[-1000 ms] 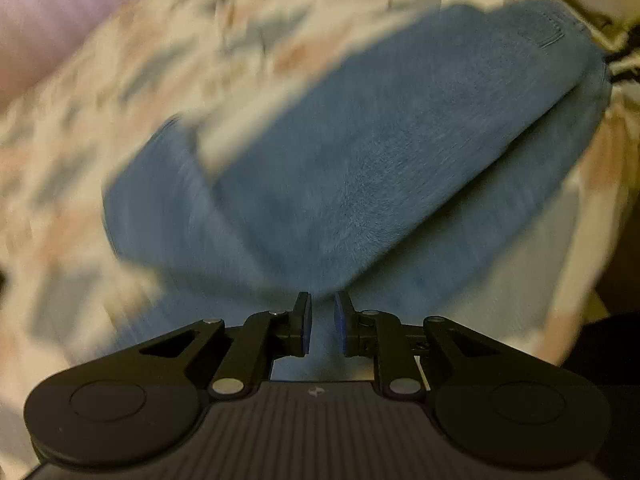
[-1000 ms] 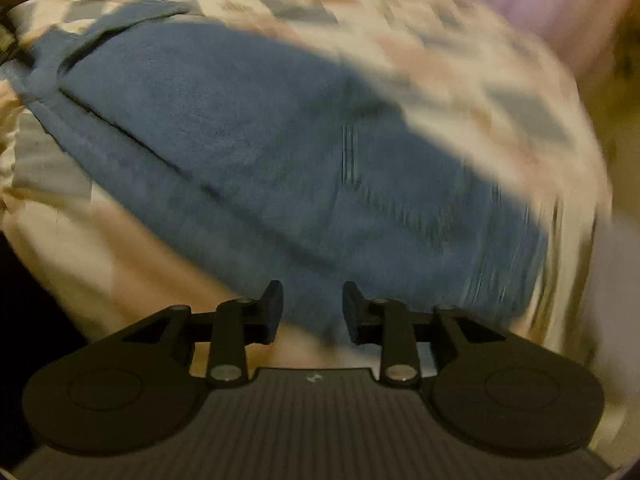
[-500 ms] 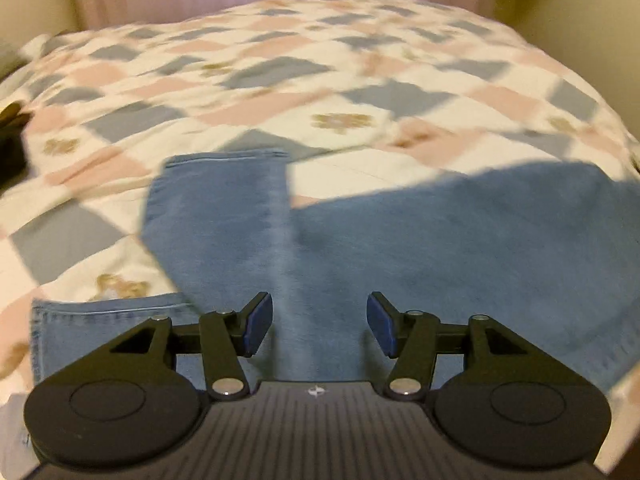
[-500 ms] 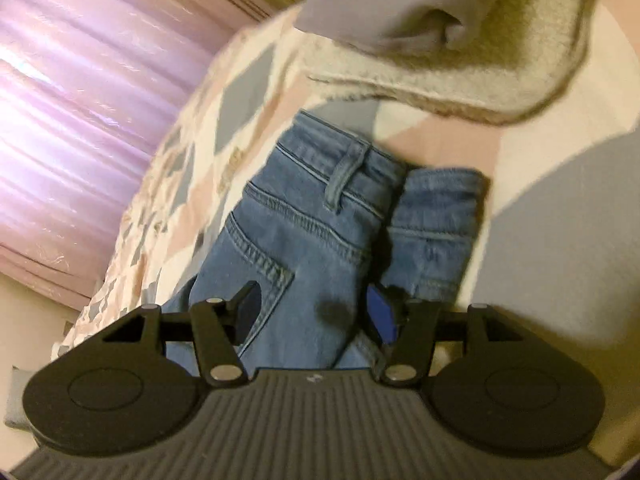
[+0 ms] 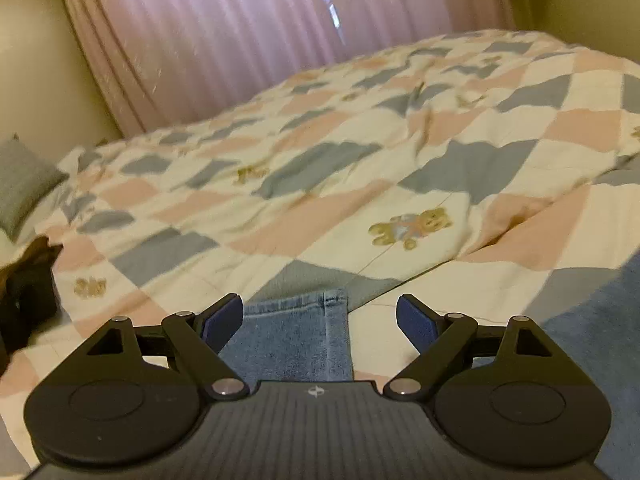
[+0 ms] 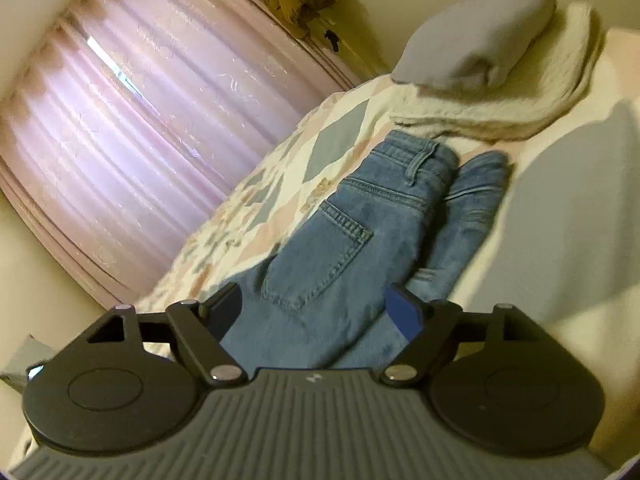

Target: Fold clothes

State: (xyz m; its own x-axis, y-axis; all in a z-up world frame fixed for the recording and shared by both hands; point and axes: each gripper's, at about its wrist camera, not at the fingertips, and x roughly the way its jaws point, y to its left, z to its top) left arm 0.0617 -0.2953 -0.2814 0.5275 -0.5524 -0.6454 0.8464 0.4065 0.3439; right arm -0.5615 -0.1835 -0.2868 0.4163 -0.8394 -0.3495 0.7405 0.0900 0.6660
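A pair of blue jeans lies on a checked quilt. In the left wrist view a hemmed leg end [image 5: 296, 332] lies between and below the fingers of my left gripper [image 5: 319, 318], whose jaws are opening and press on nothing. More denim [image 5: 600, 328] shows at the right edge. In the right wrist view the waistband and back pocket of the jeans [image 6: 344, 240] stretch away from my right gripper [image 6: 316, 312]. Its jaws are opening too, with the denim lying under the gap and untouched by the blue pads [image 6: 406, 312].
The quilt [image 5: 360, 184] with pink, grey and cream squares covers the bed. A grey pillow on a cream fleece blanket [image 6: 500, 96] lies past the waistband. Pink curtains [image 5: 260, 32] hang behind the bed. A grey cushion [image 5: 24, 188] sits at the left.
Both grippers have gone from nearly shut to wide. The left view swung from the broad denim to the leg hem; the right view rolled and now faces the waistband and pillow.
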